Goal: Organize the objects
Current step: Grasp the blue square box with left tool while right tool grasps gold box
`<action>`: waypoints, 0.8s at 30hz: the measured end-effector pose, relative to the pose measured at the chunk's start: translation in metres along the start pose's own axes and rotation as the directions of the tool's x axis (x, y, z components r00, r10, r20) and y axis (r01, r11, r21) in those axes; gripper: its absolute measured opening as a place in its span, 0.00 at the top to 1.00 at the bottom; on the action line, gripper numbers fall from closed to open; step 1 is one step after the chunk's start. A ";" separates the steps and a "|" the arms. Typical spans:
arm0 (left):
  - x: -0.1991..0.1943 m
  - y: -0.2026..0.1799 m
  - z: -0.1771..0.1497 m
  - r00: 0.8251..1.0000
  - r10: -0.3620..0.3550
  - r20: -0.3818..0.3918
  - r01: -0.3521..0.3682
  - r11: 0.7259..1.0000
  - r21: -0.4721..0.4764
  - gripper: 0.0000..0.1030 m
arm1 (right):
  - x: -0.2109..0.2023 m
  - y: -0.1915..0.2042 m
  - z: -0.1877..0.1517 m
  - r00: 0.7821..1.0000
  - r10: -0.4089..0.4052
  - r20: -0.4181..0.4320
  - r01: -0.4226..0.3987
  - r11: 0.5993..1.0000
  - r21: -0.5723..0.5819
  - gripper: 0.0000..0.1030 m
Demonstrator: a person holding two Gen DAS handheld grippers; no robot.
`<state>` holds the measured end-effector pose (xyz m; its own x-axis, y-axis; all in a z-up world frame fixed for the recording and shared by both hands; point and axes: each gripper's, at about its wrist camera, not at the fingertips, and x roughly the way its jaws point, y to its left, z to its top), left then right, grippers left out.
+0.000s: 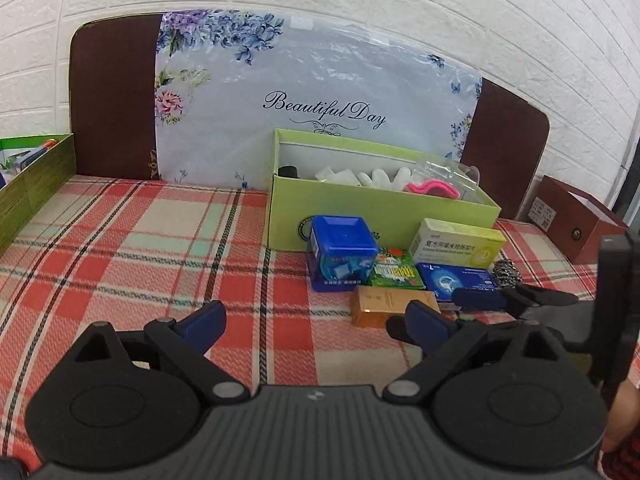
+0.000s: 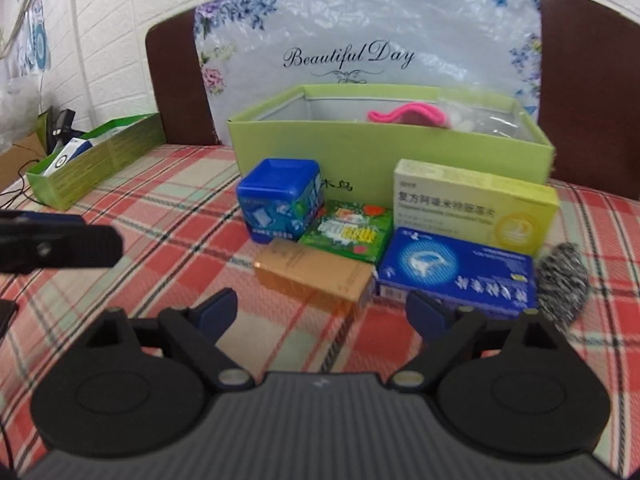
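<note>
A cluster lies on the plaid cloth in front of a light green open box [image 1: 380,216] [image 2: 384,148]: a blue cube tin [image 1: 342,252] [image 2: 280,200], a green packet [image 2: 348,232], an orange box [image 1: 380,308] [image 2: 316,276], a yellow-white medicine box [image 2: 476,204], a flat blue box [image 2: 456,268] and a steel scourer [image 2: 562,284]. My right gripper [image 2: 322,308] is open, and the orange box sits just beyond its fingertips, untouched. My left gripper [image 1: 316,320] is open and empty, left of the cluster. The right gripper [image 1: 508,300] also shows at that view's right.
A long dark green box [image 1: 36,188] [image 2: 100,160] with items stands at the far left. A brown box [image 1: 580,220] sits at the right edge. A floral plastic bag [image 1: 320,100] leans on the brown headboard behind. A pink item [image 2: 404,114] lies in the light green box.
</note>
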<state>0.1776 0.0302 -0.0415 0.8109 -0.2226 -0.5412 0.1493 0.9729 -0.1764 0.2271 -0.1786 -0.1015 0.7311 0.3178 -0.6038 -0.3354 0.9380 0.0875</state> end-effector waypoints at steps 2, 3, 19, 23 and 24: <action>0.007 0.002 0.005 1.000 -0.005 -0.005 0.005 1.000 -0.009 0.06 | 0.010 -0.002 0.003 1.000 0.009 0.000 -0.009 1.000 -0.014 0.12; 0.011 0.002 0.006 1.000 -0.008 -0.005 0.008 1.000 -0.013 0.06 | 0.012 -0.002 0.003 1.000 0.022 -0.005 -0.022 1.000 -0.017 0.14; 0.109 -0.031 0.052 0.998 -0.040 -0.039 0.040 0.999 0.005 0.20 | 0.017 0.019 0.001 0.996 0.080 -0.041 -0.085 0.983 -0.163 0.45; 0.119 -0.031 0.052 0.998 -0.028 -0.059 0.029 0.999 0.026 0.23 | 0.007 0.028 -0.007 0.996 0.068 -0.056 -0.077 0.982 -0.173 0.67; 0.122 -0.030 0.052 0.997 -0.031 -0.070 0.033 0.999 0.026 0.29 | -0.001 0.030 -0.012 0.998 0.044 -0.050 -0.052 0.984 -0.173 0.68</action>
<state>0.3016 -0.0233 -0.0597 0.7640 -0.2567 -0.5920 0.1905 0.9663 -0.1731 0.2094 -0.1522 -0.1081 0.6851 0.3513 -0.6381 -0.4707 0.8821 -0.0197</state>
